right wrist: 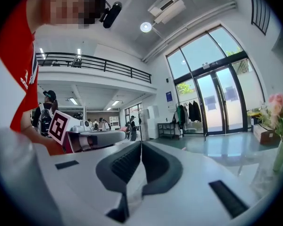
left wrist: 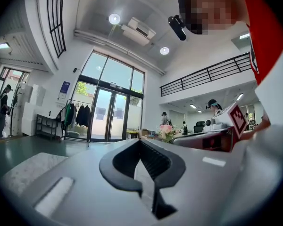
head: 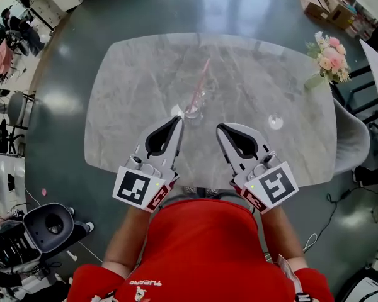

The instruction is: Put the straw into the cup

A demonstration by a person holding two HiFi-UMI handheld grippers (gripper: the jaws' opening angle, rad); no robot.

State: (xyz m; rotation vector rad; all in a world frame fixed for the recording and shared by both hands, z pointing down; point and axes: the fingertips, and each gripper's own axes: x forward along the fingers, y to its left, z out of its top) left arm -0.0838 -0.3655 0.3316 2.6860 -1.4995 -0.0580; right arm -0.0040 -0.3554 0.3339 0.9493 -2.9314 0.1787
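Observation:
A clear glass cup stands near the middle of the marble table. A pink straw leans out of it toward the far side, its lower end inside the glass. My left gripper is just near-left of the cup, with its jaws shut and nothing between them. My right gripper is near-right of the cup, also shut and holding nothing. Both are raised over the table's near edge. In the left gripper view the gripper points level across the room, and so does the gripper in the right gripper view; neither shows the cup.
A small clear round object lies on the table to the right. A small white item sits beside the cup. A vase of pink flowers stands at the far right corner, next to a grey chair.

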